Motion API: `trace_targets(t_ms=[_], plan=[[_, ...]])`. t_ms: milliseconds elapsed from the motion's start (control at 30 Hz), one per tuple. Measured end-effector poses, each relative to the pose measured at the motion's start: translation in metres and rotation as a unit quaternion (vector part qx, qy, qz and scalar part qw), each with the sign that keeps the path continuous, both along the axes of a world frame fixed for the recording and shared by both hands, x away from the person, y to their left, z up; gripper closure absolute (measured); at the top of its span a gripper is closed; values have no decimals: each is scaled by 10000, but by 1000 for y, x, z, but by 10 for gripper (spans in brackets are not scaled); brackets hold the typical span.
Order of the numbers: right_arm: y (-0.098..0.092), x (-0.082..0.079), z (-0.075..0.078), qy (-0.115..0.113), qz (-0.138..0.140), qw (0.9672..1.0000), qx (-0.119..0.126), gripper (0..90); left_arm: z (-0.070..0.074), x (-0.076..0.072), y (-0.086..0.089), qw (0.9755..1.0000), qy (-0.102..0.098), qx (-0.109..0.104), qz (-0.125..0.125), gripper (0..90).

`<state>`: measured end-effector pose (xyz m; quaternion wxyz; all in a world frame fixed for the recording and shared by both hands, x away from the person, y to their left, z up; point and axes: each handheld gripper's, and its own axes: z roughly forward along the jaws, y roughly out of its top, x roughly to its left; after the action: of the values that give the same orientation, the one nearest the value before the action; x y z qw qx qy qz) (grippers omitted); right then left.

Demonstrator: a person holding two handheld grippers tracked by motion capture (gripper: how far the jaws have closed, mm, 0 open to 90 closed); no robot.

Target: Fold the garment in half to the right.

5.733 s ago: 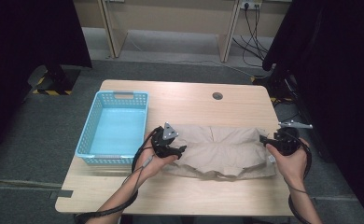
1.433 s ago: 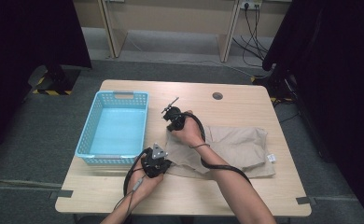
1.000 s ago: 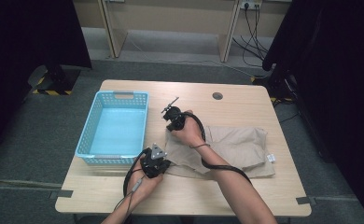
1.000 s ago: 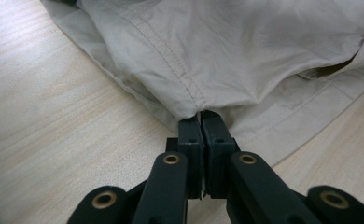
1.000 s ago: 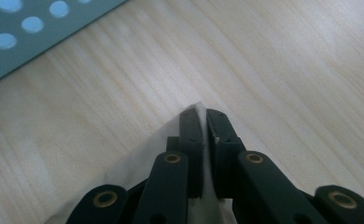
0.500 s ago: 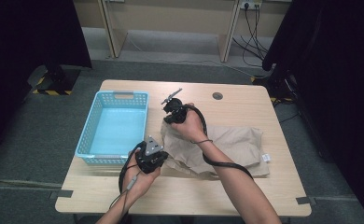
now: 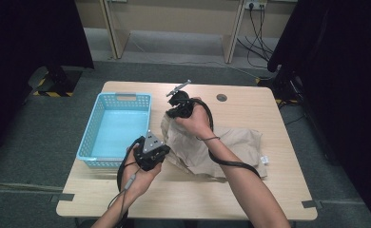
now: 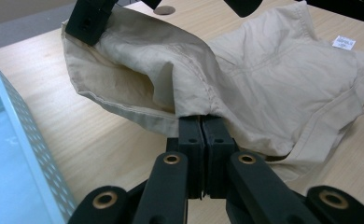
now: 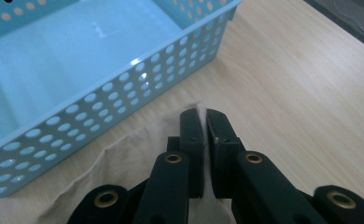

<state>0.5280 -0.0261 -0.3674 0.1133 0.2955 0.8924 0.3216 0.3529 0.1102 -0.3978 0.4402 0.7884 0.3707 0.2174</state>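
while clamped, both grippers (image 7: 151, 153) (image 7: 178, 105) pinch cloth (image 7: 231, 147)

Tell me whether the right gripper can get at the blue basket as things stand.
Probably yes: the right gripper hangs just beside the blue basket, with nothing between them. But it is shut on the beige garment, as is the left gripper, so the cloth comes along.

Light wooden rectangular table (image 7: 250, 190) on grey carpet floor (image 7: 41, 142). Black curtains (image 7: 26, 33) hang left and right. Beige desk legs (image 7: 231, 33) and trailing black cables (image 7: 259, 33) behind. Yellow-black striped tape (image 7: 55, 93) at left.
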Motion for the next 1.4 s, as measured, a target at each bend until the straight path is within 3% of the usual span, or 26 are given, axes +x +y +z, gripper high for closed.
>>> trace_targets(t_ms=[1400], plan=[[3,-1,36,-263,8,9994,239,869,30,-1,12,9991,-408,-22,81,884]])
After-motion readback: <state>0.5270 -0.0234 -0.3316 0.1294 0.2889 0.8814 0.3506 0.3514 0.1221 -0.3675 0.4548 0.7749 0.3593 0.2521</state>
